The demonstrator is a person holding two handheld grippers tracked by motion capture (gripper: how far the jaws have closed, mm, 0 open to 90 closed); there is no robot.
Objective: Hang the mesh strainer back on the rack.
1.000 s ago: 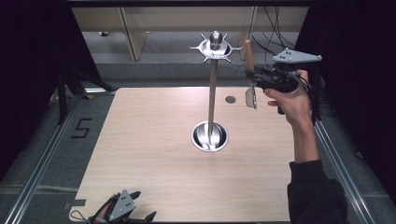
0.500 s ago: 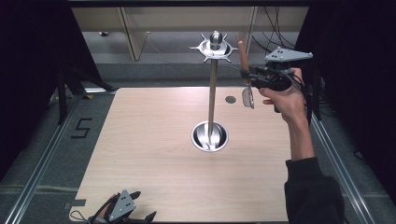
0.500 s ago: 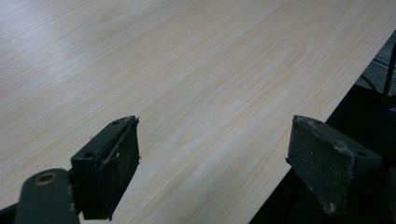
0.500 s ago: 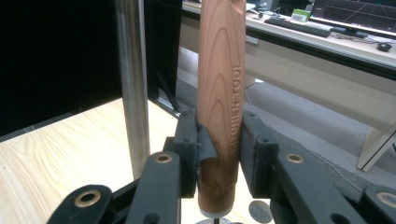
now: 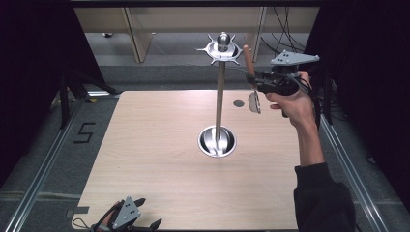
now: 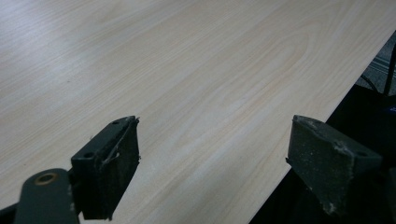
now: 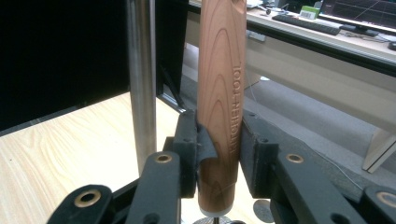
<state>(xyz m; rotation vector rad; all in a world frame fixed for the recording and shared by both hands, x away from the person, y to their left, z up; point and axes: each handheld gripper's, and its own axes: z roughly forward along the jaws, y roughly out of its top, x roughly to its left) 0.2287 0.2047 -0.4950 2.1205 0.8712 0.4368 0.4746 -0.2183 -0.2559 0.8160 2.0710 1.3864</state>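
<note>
While your right gripper (image 5: 255,77) clamps the wooden handle of the kitchen tool (image 5: 251,79), the change since a second ago is slight: the hand has edged a little toward the stand (image 5: 220,92) and the handle has come closer to upright. In the high view the tool hangs handle-up, its metal head (image 5: 254,102) below the jaws, high over the far right part of the desk (image 5: 159,159), just beside the hook ring (image 5: 222,50) at the top of the pole. The right gripper view confirms the grip: both pads (image 7: 187,149) press the handle (image 7: 222,93), jaws as closed as the handle allows, with the steel pole (image 7: 141,79) standing just to one side.

Your left gripper (image 5: 126,217) has not moved; it rests at the near left edge of the desk, jaws wide apart and empty, pads (image 6: 112,172) over bare wood.

Judgement: the work in hand looks like hanging the tool on the stand, and this small shift reads as lining up with a hook. The tool is not yet on any hook; handle top and ring are near but apart. Whether the handle has a hanging hole cannot be told from these frames. Next you likely need a fine lateral approach, keeping the head from swinging into the pole.
</note>
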